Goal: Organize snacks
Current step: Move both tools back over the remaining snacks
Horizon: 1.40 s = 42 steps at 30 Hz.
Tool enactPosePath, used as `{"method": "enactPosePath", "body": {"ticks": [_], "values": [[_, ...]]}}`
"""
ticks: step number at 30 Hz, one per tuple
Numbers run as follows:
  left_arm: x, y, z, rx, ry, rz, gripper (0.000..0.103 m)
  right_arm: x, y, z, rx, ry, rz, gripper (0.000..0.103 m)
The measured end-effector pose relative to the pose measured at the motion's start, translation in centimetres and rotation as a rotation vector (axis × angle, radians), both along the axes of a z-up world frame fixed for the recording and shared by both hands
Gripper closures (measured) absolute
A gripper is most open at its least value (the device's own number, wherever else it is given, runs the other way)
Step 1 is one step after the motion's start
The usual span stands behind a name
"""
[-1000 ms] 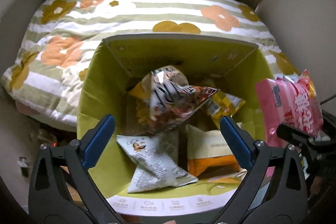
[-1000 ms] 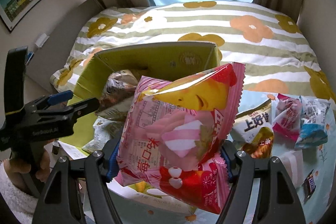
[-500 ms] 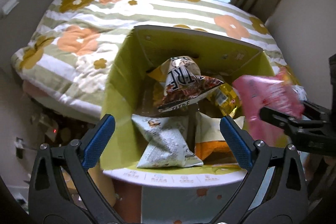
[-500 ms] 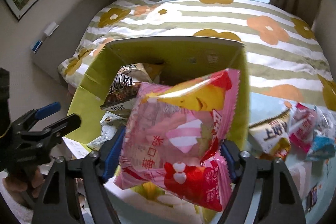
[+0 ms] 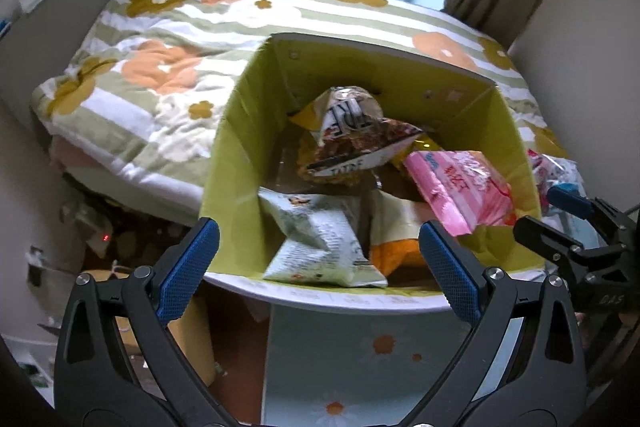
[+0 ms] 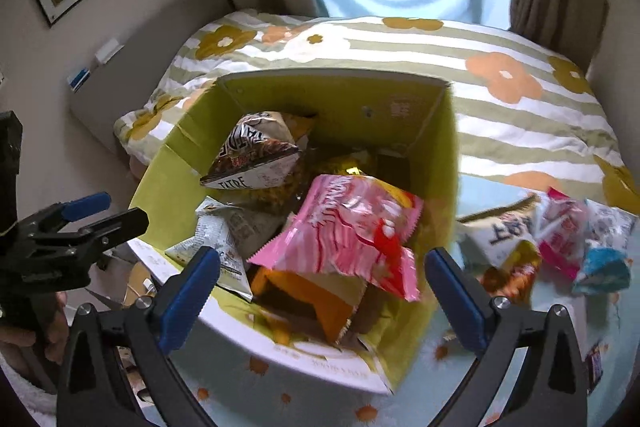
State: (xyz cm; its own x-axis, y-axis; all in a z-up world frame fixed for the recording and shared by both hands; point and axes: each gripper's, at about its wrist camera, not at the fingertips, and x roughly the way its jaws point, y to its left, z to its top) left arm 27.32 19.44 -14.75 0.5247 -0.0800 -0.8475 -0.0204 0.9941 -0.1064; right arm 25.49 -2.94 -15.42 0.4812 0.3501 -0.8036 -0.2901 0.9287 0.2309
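With the pink packet lying in the green box, the remaining snacks sit on the surface to the right. The right gripper, wide open and empty, is nearer them; the left gripper is also agape, holding nothing.

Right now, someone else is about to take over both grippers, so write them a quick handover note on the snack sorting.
Left gripper: open, empty, hovering at the near edge of the green box.
Right gripper: open, empty, above the box.
Done: the pink snack bag lies in the box on top of the other packets.
Left: several packets lie on the table to the right of the box, waiting to go in.
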Motion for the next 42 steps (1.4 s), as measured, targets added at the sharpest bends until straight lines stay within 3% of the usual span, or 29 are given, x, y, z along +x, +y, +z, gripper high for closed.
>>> {"method": "enactPosePath", "body": {"ticks": [9, 13, 17, 22, 33, 42], "values": [[-0.2, -3.1, 1.4, -0.034, -0.036, -0.113, 0.004, -3.4, -3.3, 2.6, -0.058, -0.056, -0.123, 0.001], [-0.3, -5.5, 1.9, -0.053, -0.050, -0.192, 0.004, -5.3, -6.5, 3.5, -0.015, -0.058, -0.229, 0.001], [-0.8, -8.3, 2.4, -0.054, -0.060, -0.251, 0.004, -7.2, -9.3, 4.2, -0.080, -0.079, -0.305, 0.001], [-1.8, -12.0, 3.0, -0.042, -0.067, -0.308, 0.004, -9.2, -13.6, 4.2, -0.086, -0.074, -0.375, 0.001], [-3.0, -23.1, 1.9, -0.063, -0.043, -0.308, 0.004, -13.0, -23.9, -0.4, -0.117, 0.060, -0.395, 0.001], [-3.5, -33.0, -2.6, -0.045, 0.075, -0.282, 0.004, -15.0, -28.7, -7.1, -0.114, 0.237, -0.344, 0.002]]}}
